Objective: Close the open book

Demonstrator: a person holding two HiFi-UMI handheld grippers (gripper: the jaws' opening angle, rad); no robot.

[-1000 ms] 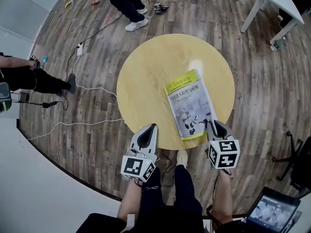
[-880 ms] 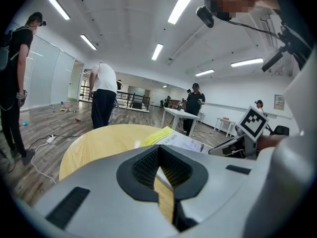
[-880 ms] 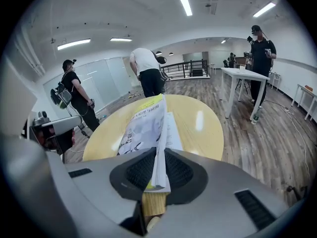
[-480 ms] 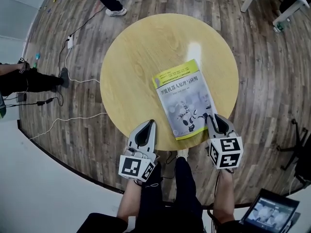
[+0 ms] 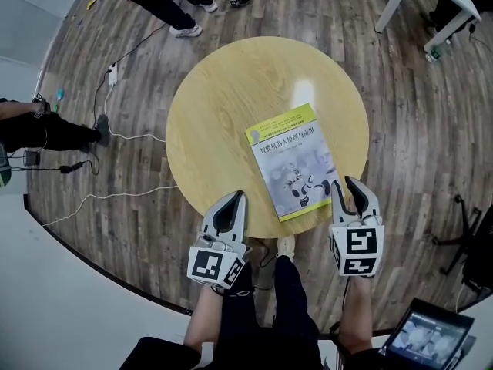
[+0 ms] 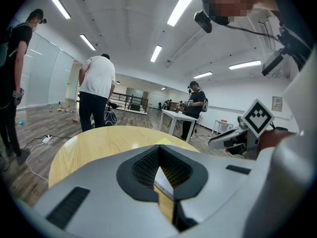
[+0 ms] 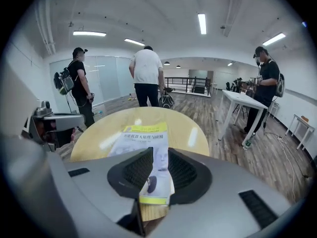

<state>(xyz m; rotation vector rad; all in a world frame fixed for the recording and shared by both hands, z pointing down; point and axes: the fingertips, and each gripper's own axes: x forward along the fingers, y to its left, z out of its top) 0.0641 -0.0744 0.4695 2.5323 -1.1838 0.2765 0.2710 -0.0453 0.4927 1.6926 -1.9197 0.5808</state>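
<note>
On the table (image 5: 231, 114), the book (image 5: 296, 164) lies shut.
Right tool (image 5: 347, 185) by its corner, jaws opening, clamping nothing; I'd lift straight off. Left tool (image 5: 237, 197) closed, empty.

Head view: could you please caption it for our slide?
A closed book lies cover-up on the round wooden table, near the wearer's edge.

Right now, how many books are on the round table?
1. The book lies closed, cover up, on the right half of the round table, toward its near edge. No other shows.
</note>
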